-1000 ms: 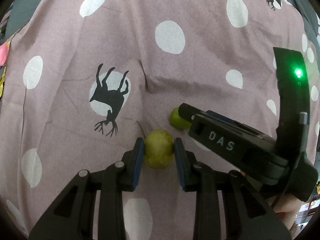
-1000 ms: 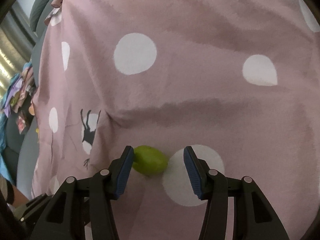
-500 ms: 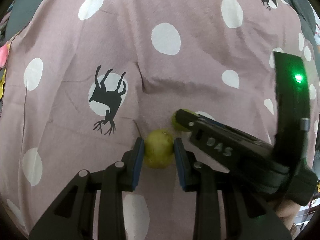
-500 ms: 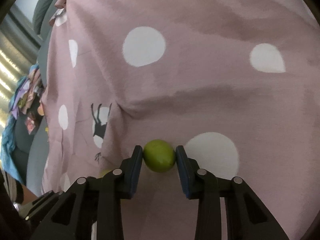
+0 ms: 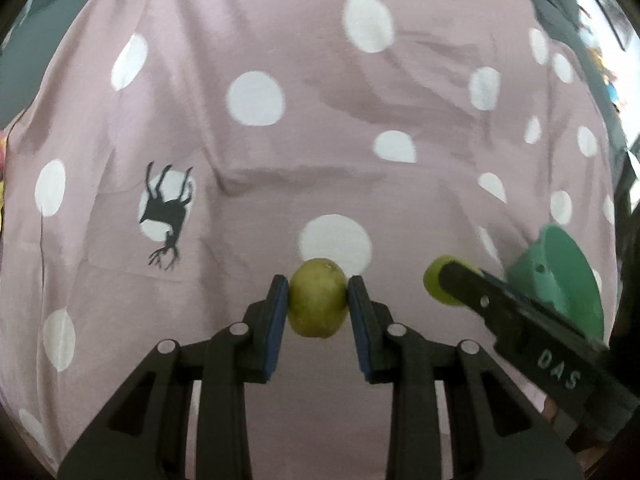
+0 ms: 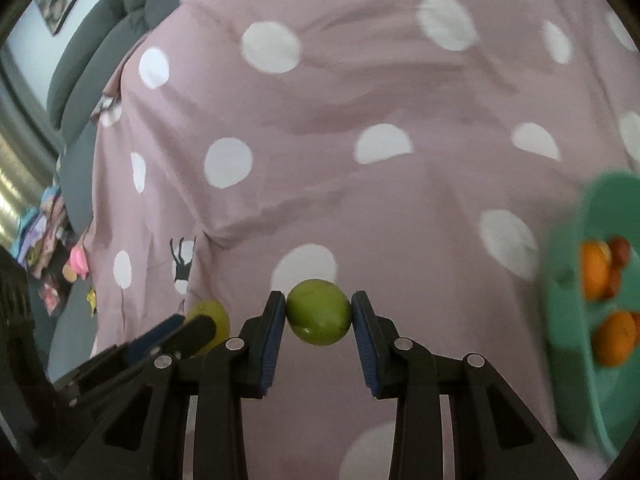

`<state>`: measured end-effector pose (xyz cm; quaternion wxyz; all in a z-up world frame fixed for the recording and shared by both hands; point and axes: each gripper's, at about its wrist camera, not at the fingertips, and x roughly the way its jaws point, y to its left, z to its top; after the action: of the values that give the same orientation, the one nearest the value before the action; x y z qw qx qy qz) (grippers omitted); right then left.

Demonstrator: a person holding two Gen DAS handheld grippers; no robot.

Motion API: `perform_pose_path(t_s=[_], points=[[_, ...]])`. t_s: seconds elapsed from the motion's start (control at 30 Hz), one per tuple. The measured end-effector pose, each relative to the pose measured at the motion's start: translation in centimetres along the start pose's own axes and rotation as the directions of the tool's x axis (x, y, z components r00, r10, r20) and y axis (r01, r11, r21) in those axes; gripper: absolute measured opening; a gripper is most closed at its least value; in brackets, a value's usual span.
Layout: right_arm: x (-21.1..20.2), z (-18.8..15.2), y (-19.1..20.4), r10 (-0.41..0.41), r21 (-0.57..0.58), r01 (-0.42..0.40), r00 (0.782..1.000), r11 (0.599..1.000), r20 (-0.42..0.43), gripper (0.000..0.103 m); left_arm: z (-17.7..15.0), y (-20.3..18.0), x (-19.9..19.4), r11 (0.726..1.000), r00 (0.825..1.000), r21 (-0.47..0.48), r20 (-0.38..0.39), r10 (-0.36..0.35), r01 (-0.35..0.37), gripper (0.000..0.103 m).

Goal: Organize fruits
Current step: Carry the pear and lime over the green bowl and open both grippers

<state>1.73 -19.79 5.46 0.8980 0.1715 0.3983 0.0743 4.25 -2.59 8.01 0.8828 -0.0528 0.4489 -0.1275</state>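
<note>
Clamped between both pads of the left gripper [image 5: 318, 300]: a yellow-green fruit [image 5: 318, 303], raised over the pink dotted cloth [image 5: 320, 152]. Beside it, pinched likewise in the right gripper [image 6: 319, 312], a green fruit [image 6: 319, 312]. Farthest right, blurred: a teal bowl [image 6: 568, 308] of orange fruits [image 6: 614, 338].

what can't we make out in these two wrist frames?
- Green bowl: right wrist view, motion-blurred and cut by the frame edge; the fruits inside can't be counted.
- Same bowl: left wrist view, inside turned away, lower part behind the right gripper.
- Green fruit: left wrist view, mostly behind that gripper.
- Yellow-green fruit: right wrist view, partly behind the left gripper.
</note>
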Motion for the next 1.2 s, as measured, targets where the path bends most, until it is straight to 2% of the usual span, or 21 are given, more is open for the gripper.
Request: perform_pose_path(t_s=[0.1,0.23,0.63,0.8,0.9,1.2], points=[[-1.6,-0.9,-1.0,0.003,0.04,-0.004,1.0,0.999,0.031,0.036,-0.3,-1.3,-0.4,0.999,1.0,0.031,0.006,-0.031,0.031,0.03],[-3.0,-0.9,-1.8,-0.032,0.045,0.029,0.997,0.999,0.065,0.036,-0.8,-2.5,-1.3,0.996,0.997,0.059,0.011,-0.07,0.07,0.03],[-7.9,-0.3,-3.2,-0.059,0.059,0.049,0.978,0.997,0.2,0.036,-1.3,-7.4,-3.7,0.981,0.989,0.154,0.07,-0.129,0.117,0.03],[-10.6,-0.1,-5.5,-0.098,0.115,0.069,0.958,0.991,0.27,0.036,-1.1,-10.5,-4.0,0.968,0.982,0.204,0.083,-0.168,0.148,0.03],[-12.1,-0.2,-6.9,-0.148,0.149,0.107,0.94,0.983,0.306,0.036,-1.2,-12.6,-4.1,0.957,0.976,0.233,0.093,-0.197,0.171,0.03],[-14.8,-0.5,-11.9,-0.268,0.285,0.175,0.905,0.942,0.331,0.036,-1.6,-18.3,-3.2,0.918,0.963,0.324,0.063,-0.262,0.229,0.03]])
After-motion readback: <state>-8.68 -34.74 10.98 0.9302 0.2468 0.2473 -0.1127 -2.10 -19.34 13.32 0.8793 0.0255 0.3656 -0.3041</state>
